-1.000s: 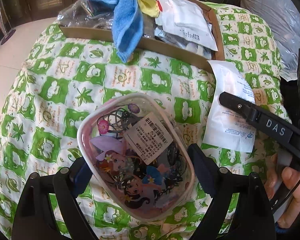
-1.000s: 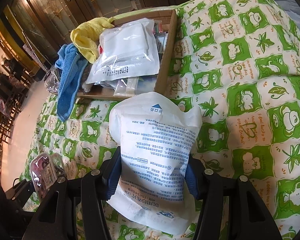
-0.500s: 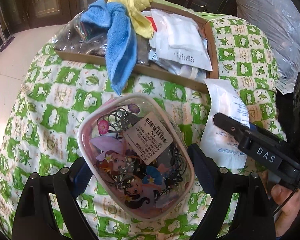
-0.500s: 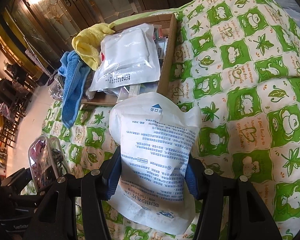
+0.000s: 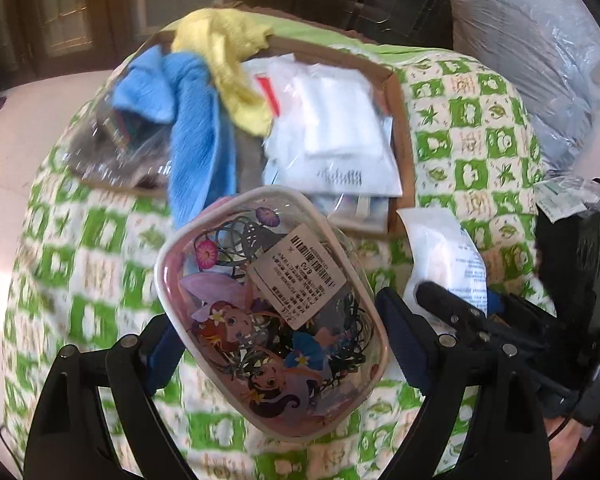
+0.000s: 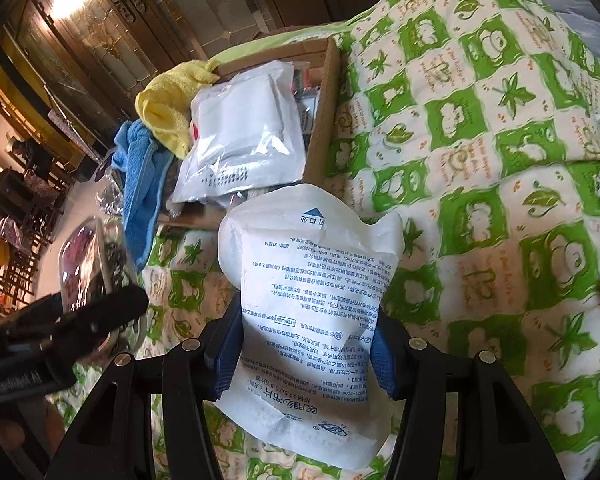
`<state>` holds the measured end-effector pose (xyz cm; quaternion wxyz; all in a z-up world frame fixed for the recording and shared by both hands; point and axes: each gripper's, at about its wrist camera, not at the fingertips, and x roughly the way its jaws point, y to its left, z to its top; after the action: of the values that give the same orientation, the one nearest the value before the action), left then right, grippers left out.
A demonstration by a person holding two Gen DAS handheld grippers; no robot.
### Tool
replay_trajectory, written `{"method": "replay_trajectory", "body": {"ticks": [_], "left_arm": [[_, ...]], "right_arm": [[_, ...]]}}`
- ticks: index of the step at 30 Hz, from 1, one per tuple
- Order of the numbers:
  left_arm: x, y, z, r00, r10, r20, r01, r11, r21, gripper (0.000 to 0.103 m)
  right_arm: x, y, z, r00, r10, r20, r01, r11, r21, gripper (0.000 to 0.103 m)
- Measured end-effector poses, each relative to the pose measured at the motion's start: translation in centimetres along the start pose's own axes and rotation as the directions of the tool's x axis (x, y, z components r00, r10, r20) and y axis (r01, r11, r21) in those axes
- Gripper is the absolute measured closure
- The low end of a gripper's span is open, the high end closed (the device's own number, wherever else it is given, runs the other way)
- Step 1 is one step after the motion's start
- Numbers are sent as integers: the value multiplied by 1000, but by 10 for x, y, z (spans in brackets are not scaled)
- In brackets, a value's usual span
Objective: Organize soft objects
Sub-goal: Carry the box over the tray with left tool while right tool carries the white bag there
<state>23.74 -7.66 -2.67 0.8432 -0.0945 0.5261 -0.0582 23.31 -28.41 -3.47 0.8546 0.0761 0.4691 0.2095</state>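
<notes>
Clear pouch (image 5: 272,312), clamped in the left gripper (image 5: 274,340), is rising nearer the box (image 5: 402,140); the right gripper (image 6: 306,348) is keeping its clamp on the white packet (image 6: 312,292) before the box; both seem bound for it.

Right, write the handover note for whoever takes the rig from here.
Left claw: shut on the clear plastic pouch of hair ties with cartoon print, held above the green-and-white checked quilt.
Right claw: shut on the white printed gauze packet.
Brown cardboard tray already holds the blue towel, yellow cloth and white packets.
Left: set both held items in the tray.
</notes>
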Motion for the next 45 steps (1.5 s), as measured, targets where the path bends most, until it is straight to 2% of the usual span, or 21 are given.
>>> {"method": "replay_trajectory", "body": {"ticks": [6, 22, 33, 39, 45], "left_arm": [[7, 2, 27, 999, -32, -18, 33, 999, 33, 14], [20, 4, 52, 997, -64, -30, 66, 995, 72, 14], [23, 22, 75, 998, -70, 0, 70, 995, 76, 14], [41, 28, 87, 996, -82, -18, 83, 992, 90, 14], [52, 37, 93, 994, -104, -13, 105, 992, 71, 14]], "right_arm": [[0, -3, 8, 1000, -29, 3, 29, 1000, 7, 48], [13, 8, 35, 999, -28, -27, 28, 1000, -2, 48], [18, 26, 97, 999, -47, -4, 47, 998, -37, 48], [36, 35, 136, 997, -77, -18, 76, 995, -61, 48], [66, 56, 161, 996, -89, -31, 85, 990, -116, 48]]}}
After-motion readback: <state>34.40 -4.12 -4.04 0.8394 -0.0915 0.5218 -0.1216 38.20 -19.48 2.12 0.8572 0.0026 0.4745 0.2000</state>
